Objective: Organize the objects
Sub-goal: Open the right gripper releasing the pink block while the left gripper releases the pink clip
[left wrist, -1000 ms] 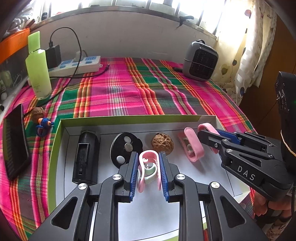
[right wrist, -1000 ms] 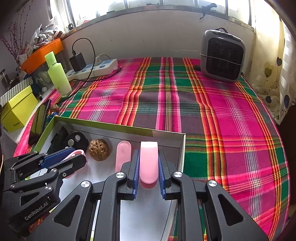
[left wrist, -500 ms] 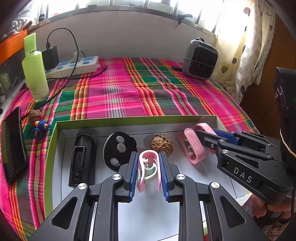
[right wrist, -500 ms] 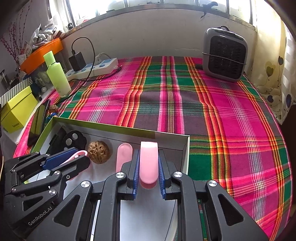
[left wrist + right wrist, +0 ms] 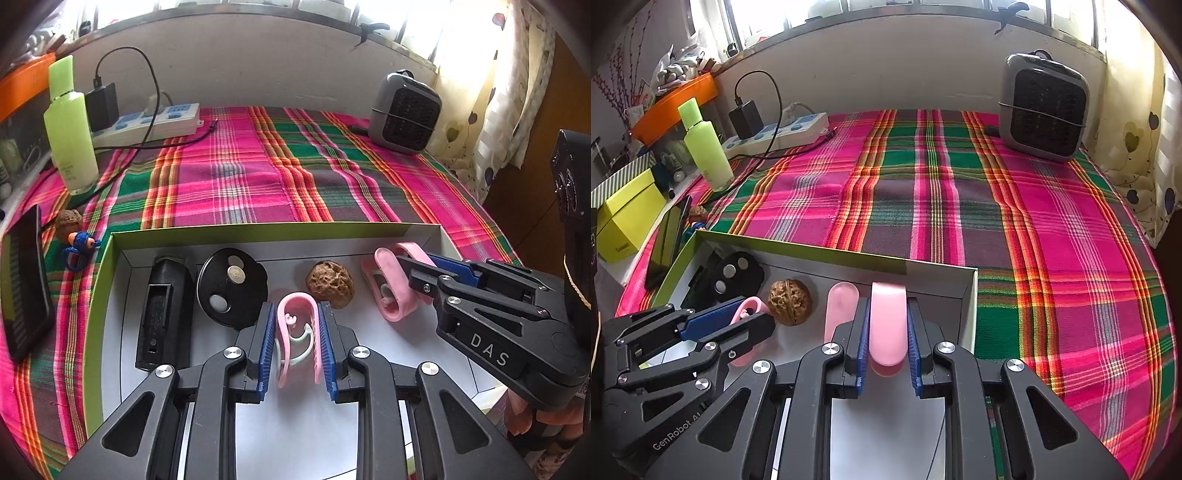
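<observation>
A green-rimmed white box (image 5: 258, 230) lies on the plaid cloth. In it are a black case (image 5: 162, 314), a black round disc (image 5: 231, 284), a walnut (image 5: 330, 282) and pink clips. My left gripper (image 5: 297, 321) is shut on a pink hair clip (image 5: 297, 328) over the box floor. My right gripper (image 5: 888, 321) is shut on a pink clip (image 5: 888, 321) near the box's right wall (image 5: 969, 306); it shows in the left wrist view (image 5: 417, 273) holding that clip (image 5: 391, 284). Another pink clip (image 5: 841, 306) lies beside it.
On the cloth outside the box are a second walnut with a blue charm (image 5: 72, 229), a phone (image 5: 24, 280), a green bottle (image 5: 70, 129), a power strip (image 5: 147, 123) with a charger, and a grey heater (image 5: 1045, 107). A yellow box (image 5: 628, 214) stands far left.
Both grippers keep their clips and have shifted only slightly relative to the box; the box's contents have not moved.
</observation>
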Demonstrator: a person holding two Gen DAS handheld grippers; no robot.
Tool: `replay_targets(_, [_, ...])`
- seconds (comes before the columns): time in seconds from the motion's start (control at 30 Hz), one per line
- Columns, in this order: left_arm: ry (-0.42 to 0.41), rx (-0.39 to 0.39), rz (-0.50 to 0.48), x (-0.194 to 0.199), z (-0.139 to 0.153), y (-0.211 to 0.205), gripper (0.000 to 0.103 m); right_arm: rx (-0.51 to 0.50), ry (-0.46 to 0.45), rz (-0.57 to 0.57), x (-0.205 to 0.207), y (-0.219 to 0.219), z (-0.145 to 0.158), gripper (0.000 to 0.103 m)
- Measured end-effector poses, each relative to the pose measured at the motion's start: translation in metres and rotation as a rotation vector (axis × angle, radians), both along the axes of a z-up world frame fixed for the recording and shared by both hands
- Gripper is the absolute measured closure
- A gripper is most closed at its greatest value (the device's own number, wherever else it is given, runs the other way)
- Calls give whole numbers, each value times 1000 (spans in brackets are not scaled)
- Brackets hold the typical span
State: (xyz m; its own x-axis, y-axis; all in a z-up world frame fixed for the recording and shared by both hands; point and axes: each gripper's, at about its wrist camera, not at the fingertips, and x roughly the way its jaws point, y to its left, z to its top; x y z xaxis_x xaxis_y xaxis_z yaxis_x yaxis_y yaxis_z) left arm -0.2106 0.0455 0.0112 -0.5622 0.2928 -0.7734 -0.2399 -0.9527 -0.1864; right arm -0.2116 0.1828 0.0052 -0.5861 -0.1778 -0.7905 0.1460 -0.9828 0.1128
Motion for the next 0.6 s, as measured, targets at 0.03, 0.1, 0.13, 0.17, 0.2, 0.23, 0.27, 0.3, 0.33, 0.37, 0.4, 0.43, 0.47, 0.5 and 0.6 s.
replay_targets(0.03, [0,-2,0,0,1,1,82,-1,0,-1,0,0,0,84])
replay_targets(0.1, [0,-4,1,0,0,1,82,2,-1,-1,0,0,0,84])
replay_targets(0.13, [0,-4,0,0,0,1,82,1,-1,-2,0,0,0,84])
replay_targets(0.17, [0,-4,0,0,0,1,81,1,-2,-2,0,0,0,84])
replay_targets(0.2, [0,-5,-1,0,0,0,81,2,-1,-1,0,0,0,84])
replay_targets(0.23, [-1,-3,0,0,0,1,81,1,-2,-2,0,0,0,84])
replay_targets(0.27, [-2,-3,1,0,0,1,81,1,-3,-3,0,0,1,84])
replay_targets(0.3, [-2,-4,0,0,0,1,81,2,-3,-3,0,0,1,84])
replay_targets(0.33, [-1,-4,-1,0,0,1,81,2,-3,-4,0,0,1,84])
replay_targets(0.37, [0,-6,-1,0,1,1,80,2,-4,-5,-1,0,1,84])
replay_targets(0.4, [0,-7,-1,0,1,1,80,3,-3,-6,-1,0,1,84])
replay_targets(0.43, [0,-7,-3,0,1,1,80,5,-3,-6,-1,0,1,84])
replay_targets(0.47, [0,-6,-3,0,0,1,79,6,-2,-6,-1,-1,1,84])
replay_targets(0.5, [-1,-6,-3,0,0,1,77,8,-2,-6,-1,-1,1,84])
replay_targets(0.6, [0,-9,-3,0,1,2,73,10,-3,-6,-1,0,1,84])
